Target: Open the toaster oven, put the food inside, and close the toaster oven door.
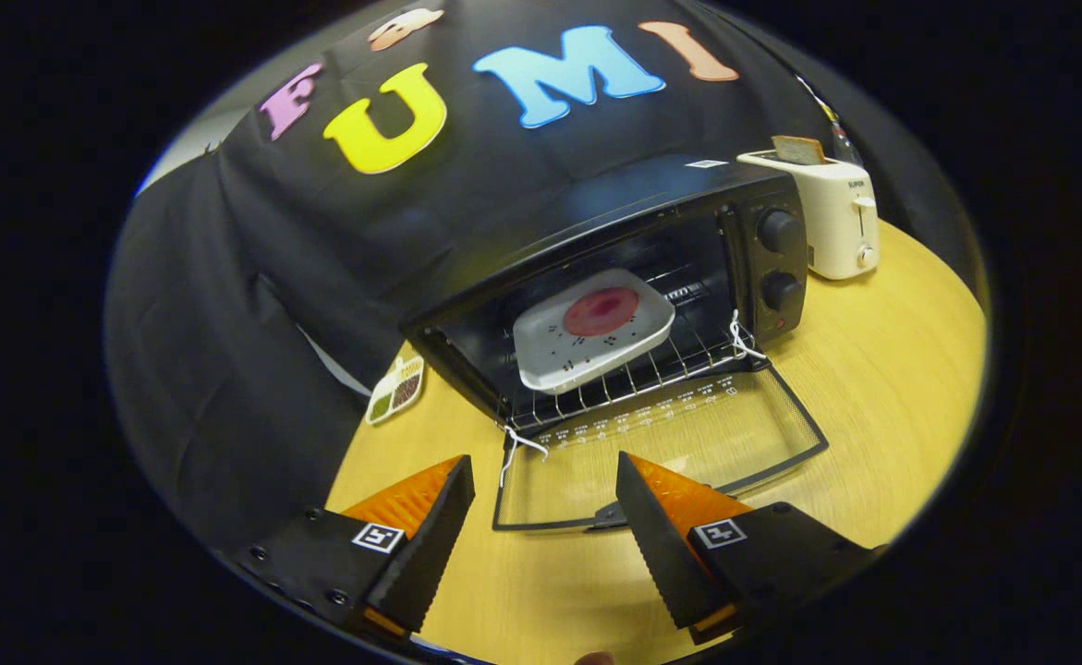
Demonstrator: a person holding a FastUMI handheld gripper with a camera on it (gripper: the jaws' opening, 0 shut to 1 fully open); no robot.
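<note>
The small print along the black toaster oven's (614, 277) lowered glass door (661, 443), just ahead of the hand-held gripper (545, 517), is too fine to make out; beyond it, the cream pop-up toaster (832, 222) hides the lower part of a brown bread slice (797, 149)

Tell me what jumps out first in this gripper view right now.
The black toaster oven stands with its glass door folded down flat toward the tongs, which are open and hold nothing. On its rack sits a white tray with a round red food item. A cream toaster stands beside the oven.
</note>
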